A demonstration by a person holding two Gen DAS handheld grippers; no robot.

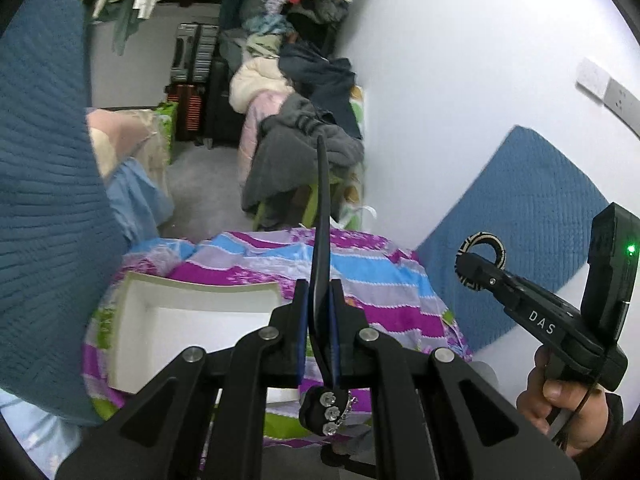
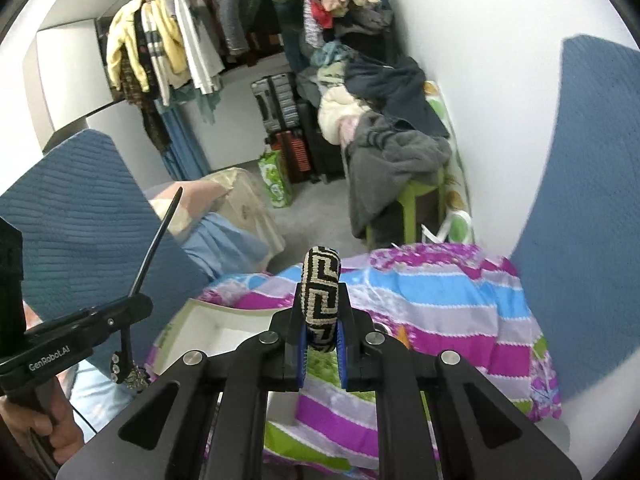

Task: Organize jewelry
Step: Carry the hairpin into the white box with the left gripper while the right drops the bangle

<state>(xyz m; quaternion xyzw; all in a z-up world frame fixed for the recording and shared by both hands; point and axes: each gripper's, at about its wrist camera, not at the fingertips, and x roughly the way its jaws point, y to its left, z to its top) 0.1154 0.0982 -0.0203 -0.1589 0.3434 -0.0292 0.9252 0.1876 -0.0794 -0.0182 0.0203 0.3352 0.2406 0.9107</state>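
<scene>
Both grippers loaded, held up above the white box (image 1: 192, 320) on the striped cloth (image 1: 380, 280).

Left gripper (image 1: 320, 320): jaws nearly closed, clamped on a thin dark headband (image 1: 322, 208) with rhinestones at its lower end. Its long axis runs up and away from the box.

Right gripper (image 2: 322, 320): jaws part-open, pinching a woven black-and-cream bangle (image 2: 320, 288) edge-on.

Box sits below and left of both; left gripper looks nearer, so probably headband first, tilted flat to fit.
</scene>
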